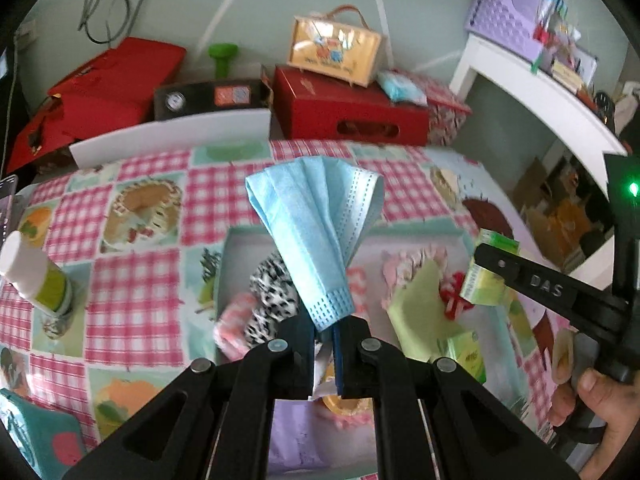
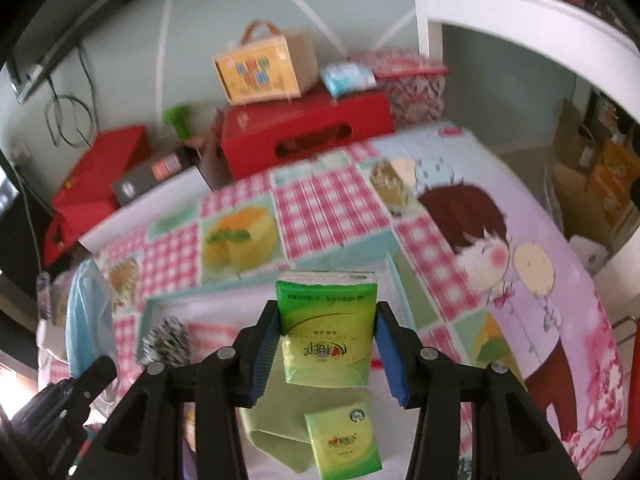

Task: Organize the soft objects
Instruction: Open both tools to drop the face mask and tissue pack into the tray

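Spreading under everything, the pink-checked patchwork tablecloth (image 1: 136,280) bears a shallow white tray (image 1: 240,236) collecting soft items; above it the left gripper (image 1: 326,330) pinches a pleated blue face mask (image 1: 316,224), while the right gripper (image 2: 326,354) clamps a green tissue pack (image 2: 326,330), seemingly bound for the tray.

Left hand-held gripper (image 1: 323,336) pinches a blue face mask (image 1: 316,236) above the white tray (image 1: 229,256)

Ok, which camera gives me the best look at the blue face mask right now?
The left wrist view. There the blue face mask fans out mid-frame, pinched at its lower end by the left gripper, over the tray. The right wrist view catches it only as a blurred blue shape at the left edge.
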The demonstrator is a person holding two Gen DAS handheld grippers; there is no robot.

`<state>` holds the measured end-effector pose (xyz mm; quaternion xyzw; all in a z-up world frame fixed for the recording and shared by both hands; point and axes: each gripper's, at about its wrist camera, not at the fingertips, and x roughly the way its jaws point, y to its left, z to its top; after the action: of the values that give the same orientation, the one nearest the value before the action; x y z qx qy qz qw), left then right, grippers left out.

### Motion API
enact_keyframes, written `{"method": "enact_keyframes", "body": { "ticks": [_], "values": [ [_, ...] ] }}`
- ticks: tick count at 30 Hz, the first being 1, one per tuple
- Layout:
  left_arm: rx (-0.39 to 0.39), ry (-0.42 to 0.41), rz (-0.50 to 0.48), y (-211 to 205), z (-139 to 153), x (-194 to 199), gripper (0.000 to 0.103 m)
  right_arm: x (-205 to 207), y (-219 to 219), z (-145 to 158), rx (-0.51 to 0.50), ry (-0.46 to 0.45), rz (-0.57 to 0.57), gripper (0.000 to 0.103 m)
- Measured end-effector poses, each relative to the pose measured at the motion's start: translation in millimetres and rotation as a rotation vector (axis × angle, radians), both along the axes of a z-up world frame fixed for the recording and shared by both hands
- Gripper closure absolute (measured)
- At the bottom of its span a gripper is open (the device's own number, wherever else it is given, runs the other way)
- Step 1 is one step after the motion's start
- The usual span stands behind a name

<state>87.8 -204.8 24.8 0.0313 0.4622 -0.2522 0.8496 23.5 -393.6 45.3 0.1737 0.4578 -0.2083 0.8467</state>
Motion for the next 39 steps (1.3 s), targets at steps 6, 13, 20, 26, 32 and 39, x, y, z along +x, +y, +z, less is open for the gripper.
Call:
{"method": "enact_keyframes", "body": {
  "ticks": [6,13,20,26,32,39],
  "values": [
    [0.054,0.045,-0.032,-16,-23,-2,0.096,5,1,-18,0.027,0.057,0.009,0.053],
    [0.091,0.096,-0.055,-26,-44,-3,0.096,10,5,-27,0.018,0.107,0.02,0.053],
    [0.114,0.123,-0.057,-30,-58,1,0.096,13,7,-37,0.021,0.143,0.032,0.053],
    [0.116,0.145,-0.053,-29,-60,3,0.095,14,6,-42,0.027,0.159,0.03,0.053],
    [0.128,0.149,-0.071,-31,-54,-1,0.083,13,6,-32,0.029,0.128,0.026,0.047],
    [0.117,0.157,-0.062,-25,-42,-6,0.065,10,5,-24,0.024,0.112,0.013,0.044]
  ]
}}
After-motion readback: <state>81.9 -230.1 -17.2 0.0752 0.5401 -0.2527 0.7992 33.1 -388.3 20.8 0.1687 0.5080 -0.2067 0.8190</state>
